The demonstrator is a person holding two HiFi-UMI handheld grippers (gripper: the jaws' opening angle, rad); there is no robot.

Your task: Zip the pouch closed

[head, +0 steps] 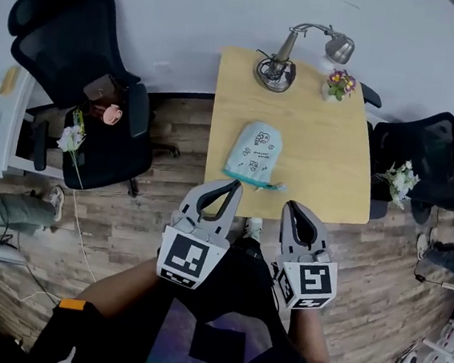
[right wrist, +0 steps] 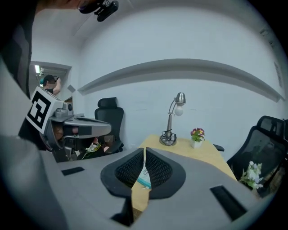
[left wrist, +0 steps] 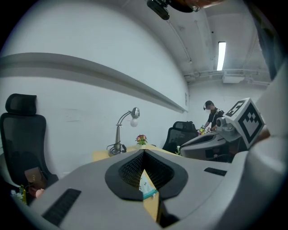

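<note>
1. Both tongs hang short of the table's [head: 327, 147] near edge. The left gripper [head: 234, 184] and the right gripper [head: 292, 206] each have their jaws pressed together with nothing between them. As they stand they can pinch nothing; reaching in without spreading them first would only prod the cloth.
2. The pouch [head: 254, 157] lies flat on the table, well inside its left edge and close to its near edge. Its teal zip end [head: 256, 182] faces the person. I cannot make out the slider from here, so a grab at the wrong end of the zip is a real risk.
3. The pouch looks soft and light. If only one gripper tugs the slider, I judge the whole thing will slide or bunch along the table instead of zipping; the other gripper needs to pin the cloth beside the zip.
4. A pull toward the person could drag the pouch over the table's near edge onto the wooden floor, since little table shows between the zip end and that edge.
5. There is open room: the table's middle and right half are bare. The lamp [head: 284, 62] and the small flower pot [head: 340, 84] sit at the table's far end, well apart from the pouch.
6. A black chair [head: 84, 81] stands left of the table and another [head: 431, 158] is right of it, both clear of the grippers' way in.
</note>
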